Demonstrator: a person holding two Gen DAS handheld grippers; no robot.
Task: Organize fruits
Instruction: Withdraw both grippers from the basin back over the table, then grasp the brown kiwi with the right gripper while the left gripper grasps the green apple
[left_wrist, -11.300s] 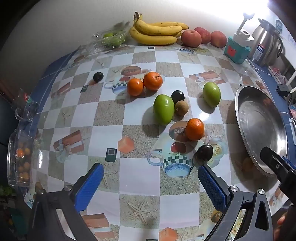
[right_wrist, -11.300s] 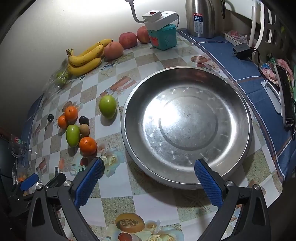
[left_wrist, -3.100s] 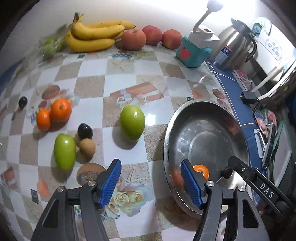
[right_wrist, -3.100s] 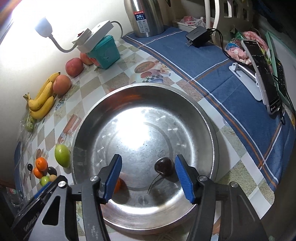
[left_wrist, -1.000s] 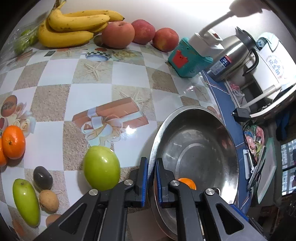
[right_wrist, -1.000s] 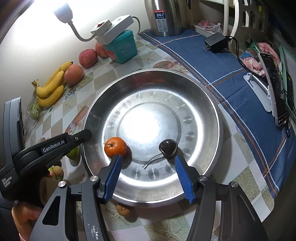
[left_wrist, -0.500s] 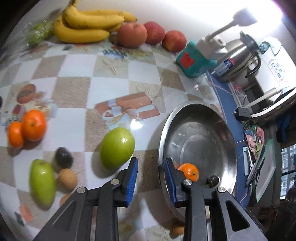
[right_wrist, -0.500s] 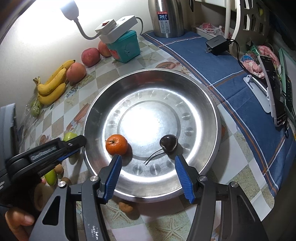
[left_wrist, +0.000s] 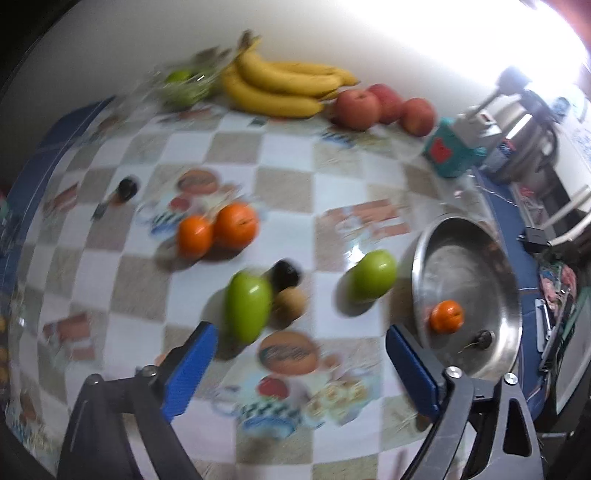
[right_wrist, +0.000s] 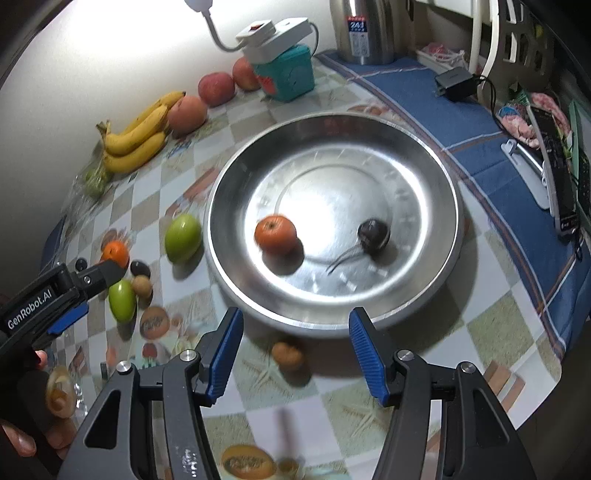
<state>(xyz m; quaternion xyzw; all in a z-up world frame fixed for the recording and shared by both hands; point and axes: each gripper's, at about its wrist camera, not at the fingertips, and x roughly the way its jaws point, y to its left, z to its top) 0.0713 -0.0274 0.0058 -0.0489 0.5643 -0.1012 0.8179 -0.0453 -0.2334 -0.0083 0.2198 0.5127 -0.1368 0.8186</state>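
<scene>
Tabletop (left_wrist: 280, 166): checkered cloth, carrying all the fruit, ahead of and below both grippers.
Pan (right_wrist: 448, 206): steel, wide and shallow, straight ahead of the right gripper, far right of the left one; holds one orange (right_wrist: 275, 235) and one dark plum (right_wrist: 373, 231) with a stem.
Left gripper (left_wrist: 301, 369): jaws spread wide, nothing between them, hovering above the cloth.
Right gripper (right_wrist: 295, 350): jaws well apart, empty, just short of the pan's near rim.
Bananas (left_wrist: 284, 86): far ahead of the left gripper by the wall; likely light, bruise easily, best taken across the bunch.
Apples (left_wrist: 384, 107): beside the bananas, far ahead and right; firm, smooth, probably the heaviest pieces.
Round green fruit (left_wrist: 373, 275): ahead and right of the left gripper, just beside the pan; likely hard, waxy, apt to slip, so grip across the widest part.
Long green fruit (left_wrist: 247, 306): just ahead of the left finger, nearest target; probably firm and slick, best pinched across the short axis.
Two oranges (left_wrist: 218, 230): touching, farther ahead and left; slightly yielding skin, good grip, apt to roll.
Brown fruit (left_wrist: 290, 302): touching the long green one on its right; small, light.
Dark fruit (left_wrist: 284, 275): just behind the brown one; small, likely soft, wants a gentle squeeze.
Small brown fruit (right_wrist: 287, 353): between the right gripper's fingers in view, near the pan's rim.
</scene>
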